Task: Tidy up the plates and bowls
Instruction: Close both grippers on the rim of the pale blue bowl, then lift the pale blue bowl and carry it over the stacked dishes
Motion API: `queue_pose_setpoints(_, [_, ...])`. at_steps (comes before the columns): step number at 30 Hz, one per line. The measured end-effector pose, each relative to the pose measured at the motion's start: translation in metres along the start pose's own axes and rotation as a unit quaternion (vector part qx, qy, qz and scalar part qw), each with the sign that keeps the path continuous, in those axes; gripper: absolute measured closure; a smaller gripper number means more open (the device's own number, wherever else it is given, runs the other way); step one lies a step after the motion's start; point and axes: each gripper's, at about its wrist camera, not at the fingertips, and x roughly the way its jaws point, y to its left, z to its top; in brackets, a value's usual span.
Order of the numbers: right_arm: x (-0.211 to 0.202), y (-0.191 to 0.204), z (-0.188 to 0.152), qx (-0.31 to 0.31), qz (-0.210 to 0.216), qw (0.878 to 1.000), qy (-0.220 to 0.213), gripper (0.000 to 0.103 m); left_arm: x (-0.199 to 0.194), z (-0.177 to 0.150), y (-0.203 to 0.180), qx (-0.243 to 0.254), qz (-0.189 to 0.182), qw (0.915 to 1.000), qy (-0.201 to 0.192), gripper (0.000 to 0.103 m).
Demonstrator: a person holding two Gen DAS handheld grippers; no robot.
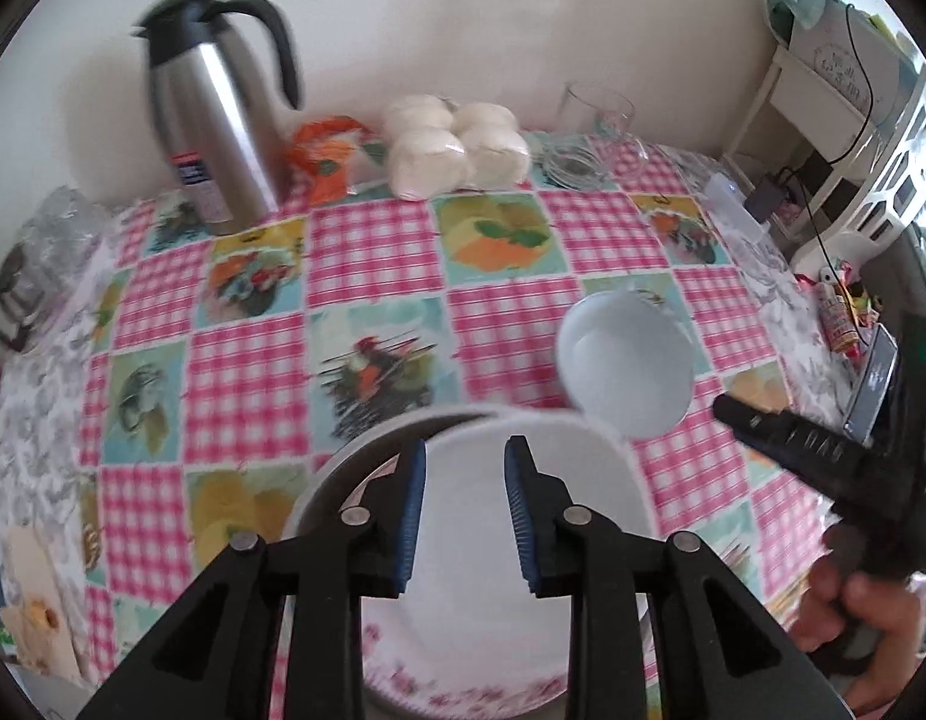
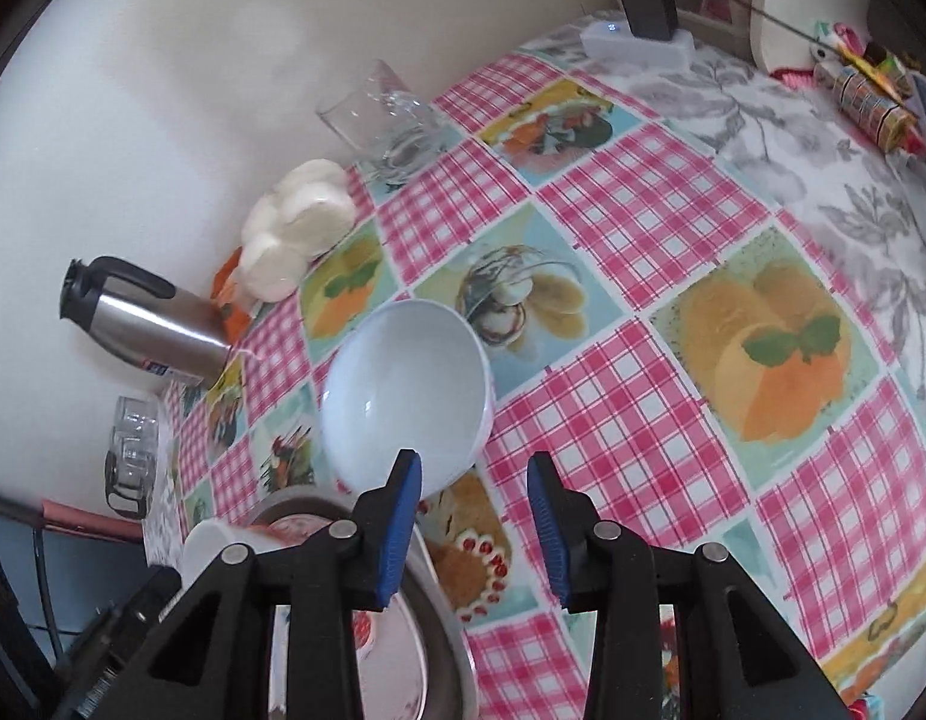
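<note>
The left hand-held gripper [image 1: 463,516] is hovering with its jaws parted and nothing between them, directly over a white plate [image 1: 463,588] with a pink floral rim. That plate is sitting inside a wider grey metal dish [image 1: 325,480], whose edge is showing to the left of the blue pads. In the right wrist view the right hand-held gripper [image 2: 475,528] is likewise standing wide open and gripping nothing, with only patterned cloth lying between its fingers. Its left pad is sitting just beside the near rim of a white bowl [image 2: 403,396], though whether they are touching cannot be told. The bowl is resting on the table [image 1: 373,252] just beyond the plate's far right edge, appearing tilted.

Past the bowl, a broad stretch of pink checked tablecloth is lying open toward the middle and right. Along the far edge against the wall, a steel thermos jug [image 1: 217,114] is standing at the left, then an orange packet [image 1: 325,156], a pack of white round buns [image 1: 457,144] and a clear glass [image 1: 595,114]. A white basket [image 1: 883,180] is sitting at the table's far right corner.
</note>
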Motion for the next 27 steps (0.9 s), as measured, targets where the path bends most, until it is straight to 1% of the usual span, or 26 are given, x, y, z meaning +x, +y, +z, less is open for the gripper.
queue_pose_setpoints(3, [0.012, -0.001, 0.008, -0.002, 0.004, 1.000, 0.009, 0.063, 0.021, 0.023, -0.014, 0.006, 0.006, 0.9995, 0.031, 0.075])
queue_pose_setpoints(4, [0.015, 0.000, 0.009, -0.003, 0.004, 1.000, 0.010, 0.063, 0.028, 0.031, -0.019, 0.006, -0.004, 0.9990, 0.044, 0.074])
queue_pose_setpoints(5, [0.017, 0.000, 0.010, -0.004, 0.005, 1.000, 0.012, 0.063, 0.037, 0.039, -0.024, 0.005, -0.019, 0.9981, 0.059, 0.071])
queue_pose_setpoints(6, [0.023, 0.002, 0.012, -0.007, 0.004, 1.000, 0.016, 0.063, 0.047, 0.047, -0.030, 0.007, -0.026, 0.9967, 0.077, 0.068])
queue_pose_setpoints(7, [0.026, 0.003, 0.013, -0.010, 0.003, 1.000, 0.020, 0.063, 0.054, 0.051, -0.034, 0.011, -0.025, 0.9957, 0.088, 0.066])
queue_pose_setpoints(9, [0.032, 0.003, 0.014, -0.013, 0.002, 1.000, 0.027, 0.064, 0.072, 0.061, -0.047, 0.026, -0.018, 0.9931, 0.113, 0.065])
queue_pose_setpoints(12, [0.045, 0.003, 0.016, -0.016, -0.002, 0.999, 0.037, 0.065, 0.096, 0.070, -0.052, 0.019, -0.022, 0.9878, 0.153, 0.065])
queue_pose_setpoints(15, [0.056, 0.003, 0.018, -0.017, 0.001, 0.999, 0.048, 0.067, 0.112, 0.076, -0.052, 0.020, 0.001, 0.9857, 0.167, 0.065])
queue_pose_setpoints(16, [0.059, 0.003, 0.019, -0.017, -0.001, 0.999, 0.049, 0.068, 0.117, 0.078, -0.052, 0.019, 0.004, 0.9848, 0.172, 0.065])
queue_pose_setpoints(20, [0.068, 0.003, 0.022, -0.014, 0.002, 0.998, 0.055, 0.071, 0.140, 0.082, -0.048, -0.006, -0.021, 0.9792, 0.202, 0.065])
queue_pose_setpoints(23, [0.073, 0.003, 0.022, -0.015, 0.002, 0.998, 0.060, 0.075, 0.154, 0.083, -0.049, -0.003, -0.011, 0.9761, 0.217, 0.065])
queue_pose_setpoints(27, [0.079, 0.001, 0.024, -0.009, 0.005, 0.998, 0.063, 0.077, 0.165, 0.083, -0.052, 0.001, -0.007, 0.9741, 0.226, 0.066])
